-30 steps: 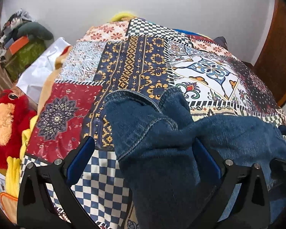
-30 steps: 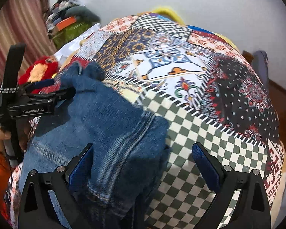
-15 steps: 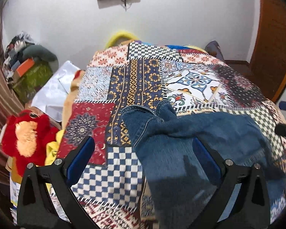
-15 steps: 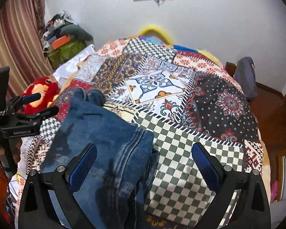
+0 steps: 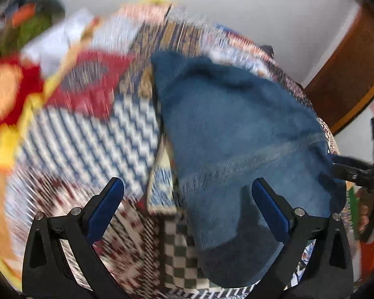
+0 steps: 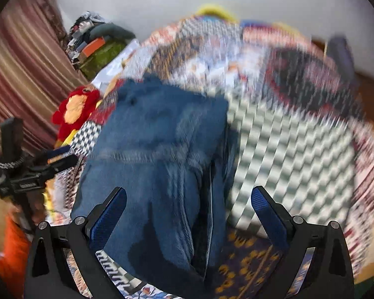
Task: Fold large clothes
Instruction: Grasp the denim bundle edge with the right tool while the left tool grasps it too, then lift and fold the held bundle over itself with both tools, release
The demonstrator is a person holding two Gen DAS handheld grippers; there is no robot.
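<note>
Both my grippers, left (image 5: 185,208) and right (image 6: 188,210), swing back with fingers spread and empty; folded blue denim jeans (image 6: 159,154) lie released on the patchwork quilt (image 6: 291,149).

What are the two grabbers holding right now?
Nothing. The left gripper and right gripper are both wide open above the folded blue denim jeans, which lie on the patchwork bedspread.
</note>
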